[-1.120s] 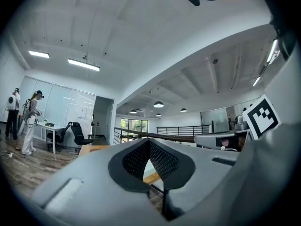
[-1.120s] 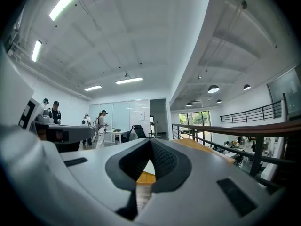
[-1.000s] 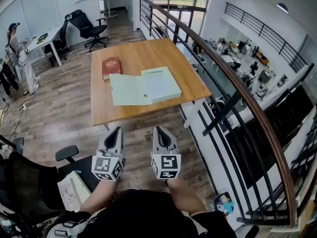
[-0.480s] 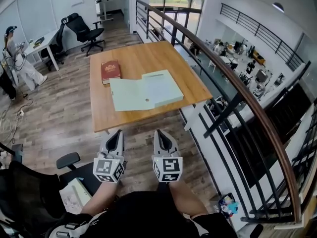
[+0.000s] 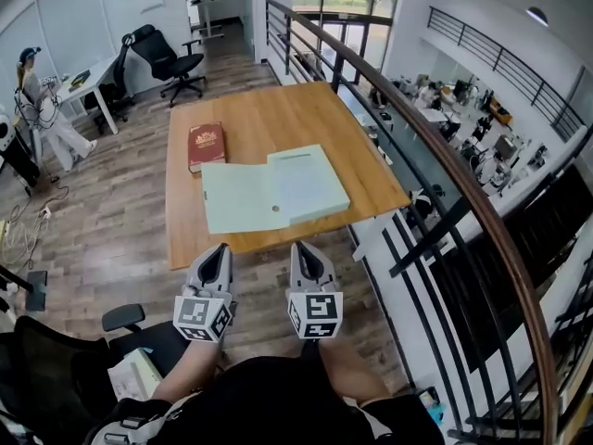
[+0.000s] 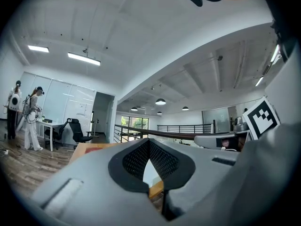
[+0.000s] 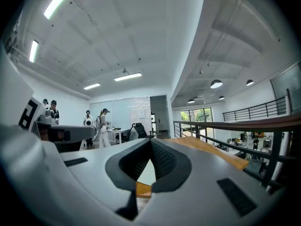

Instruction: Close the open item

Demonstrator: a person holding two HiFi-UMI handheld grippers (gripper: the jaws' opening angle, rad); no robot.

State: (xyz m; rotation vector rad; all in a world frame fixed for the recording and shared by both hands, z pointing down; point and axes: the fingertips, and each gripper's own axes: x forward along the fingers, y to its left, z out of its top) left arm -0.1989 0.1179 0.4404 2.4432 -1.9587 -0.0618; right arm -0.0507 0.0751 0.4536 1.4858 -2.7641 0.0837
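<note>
Pressed together and empty, the left tool (image 5: 221,249) and right tool (image 5: 298,248) should slip under the open pale green folder (image 5: 269,191) and flip its cover shut.

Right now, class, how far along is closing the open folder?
Nothing is done: the green folder lies open on the table. Both the left hand-held gripper and right hand-held gripper are shut, empty, short of the table. Left: reach it, fold its cover over.

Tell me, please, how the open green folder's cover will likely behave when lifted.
The flat cover looks thin, so it probably flexes if lifted by one edge. It lies flush on the table, so getting under it may be fiddly. The thicker half should stay put.
</note>
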